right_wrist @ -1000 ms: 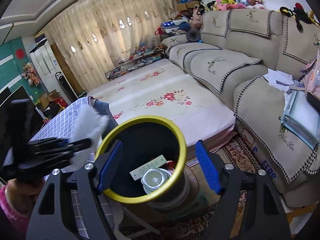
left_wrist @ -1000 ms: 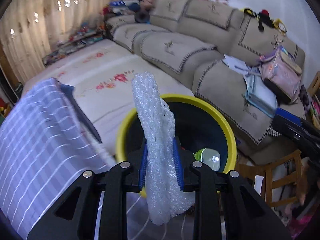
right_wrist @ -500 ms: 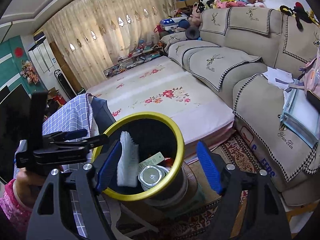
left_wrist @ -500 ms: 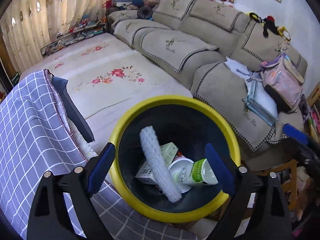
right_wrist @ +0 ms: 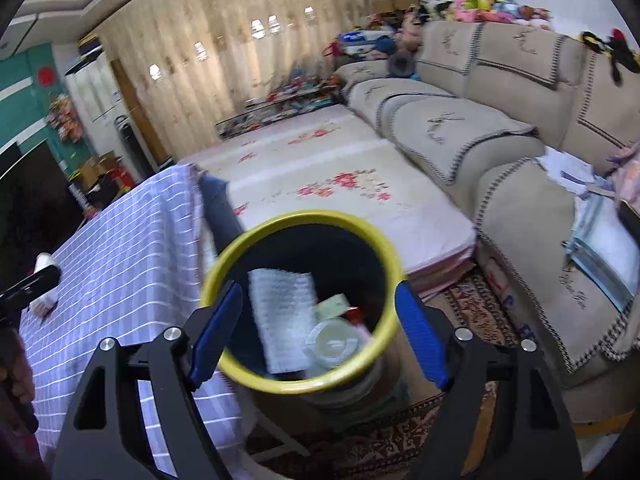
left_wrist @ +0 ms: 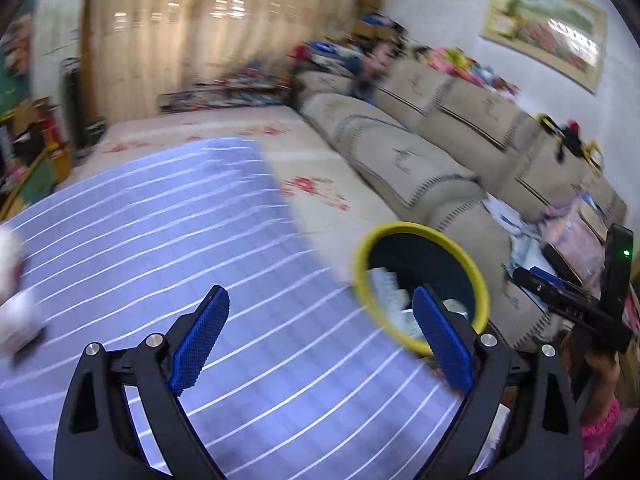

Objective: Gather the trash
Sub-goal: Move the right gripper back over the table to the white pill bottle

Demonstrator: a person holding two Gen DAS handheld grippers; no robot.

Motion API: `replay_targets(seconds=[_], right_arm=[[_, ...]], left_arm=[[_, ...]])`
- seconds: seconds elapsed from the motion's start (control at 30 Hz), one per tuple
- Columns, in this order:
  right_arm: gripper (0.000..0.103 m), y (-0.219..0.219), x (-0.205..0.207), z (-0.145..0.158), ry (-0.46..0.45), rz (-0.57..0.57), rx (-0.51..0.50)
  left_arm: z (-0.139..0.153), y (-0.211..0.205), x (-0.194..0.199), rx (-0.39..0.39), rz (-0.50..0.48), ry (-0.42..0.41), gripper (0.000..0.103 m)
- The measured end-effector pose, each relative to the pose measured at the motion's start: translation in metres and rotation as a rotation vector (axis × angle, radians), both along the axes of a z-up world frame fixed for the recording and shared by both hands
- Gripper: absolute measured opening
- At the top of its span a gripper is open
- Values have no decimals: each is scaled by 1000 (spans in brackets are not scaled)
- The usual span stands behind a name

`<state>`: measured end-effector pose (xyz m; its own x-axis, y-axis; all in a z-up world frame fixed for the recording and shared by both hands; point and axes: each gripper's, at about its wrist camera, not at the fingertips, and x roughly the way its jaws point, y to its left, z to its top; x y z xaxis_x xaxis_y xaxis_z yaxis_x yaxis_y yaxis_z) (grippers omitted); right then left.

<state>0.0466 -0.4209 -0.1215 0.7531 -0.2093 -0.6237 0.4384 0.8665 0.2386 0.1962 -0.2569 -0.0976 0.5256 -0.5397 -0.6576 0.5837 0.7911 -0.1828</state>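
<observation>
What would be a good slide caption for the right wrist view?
Open right hand-held gripper poised over the yellow-rimmed bin, white foam sheet inside.

A long beige sofa [right_wrist: 500,120] runs along the right wall, soft toys [right_wrist: 492,4] piled on its back. Sheer curtains [right_wrist: 240,60] glow with daylight at the far end. A floral mat [right_wrist: 340,184] covers the middle; a patterned rug [right_wrist: 472,304] lies near.

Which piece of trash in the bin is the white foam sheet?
The white foam sheet is the tall textured piece leaning on the left inside the yellow-rimmed bin; the round lidded cup beside it is clear.
</observation>
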Motion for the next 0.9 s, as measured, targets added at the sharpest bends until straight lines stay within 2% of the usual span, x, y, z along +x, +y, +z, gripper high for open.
replay_targets(seconds=[0.1, 0.27, 0.47, 0.57, 0.67, 0.77, 0.9], right_arm=[[74, 31, 23, 4, 3, 96, -11], [74, 110, 73, 19, -7, 299, -48], [75, 220, 124, 32, -20, 532, -77], [76, 281, 147, 35, -16, 658, -91], [83, 342, 168, 38, -18, 756, -108], [91, 382, 187, 36, -24, 802, -130], [92, 413, 220, 25, 22, 807, -146]], left_arm=[[9, 74, -14, 13, 146, -49, 92], [20, 187, -45, 61, 370, -109, 92], [25, 300, -78, 61, 568, -119, 95], [21, 332, -90, 57, 610, -124, 95], [17, 349, -95, 41, 611, -123, 95], [12, 352, -100, 5, 596, -110, 95], [8, 345, -100, -21, 567, -93, 95]])
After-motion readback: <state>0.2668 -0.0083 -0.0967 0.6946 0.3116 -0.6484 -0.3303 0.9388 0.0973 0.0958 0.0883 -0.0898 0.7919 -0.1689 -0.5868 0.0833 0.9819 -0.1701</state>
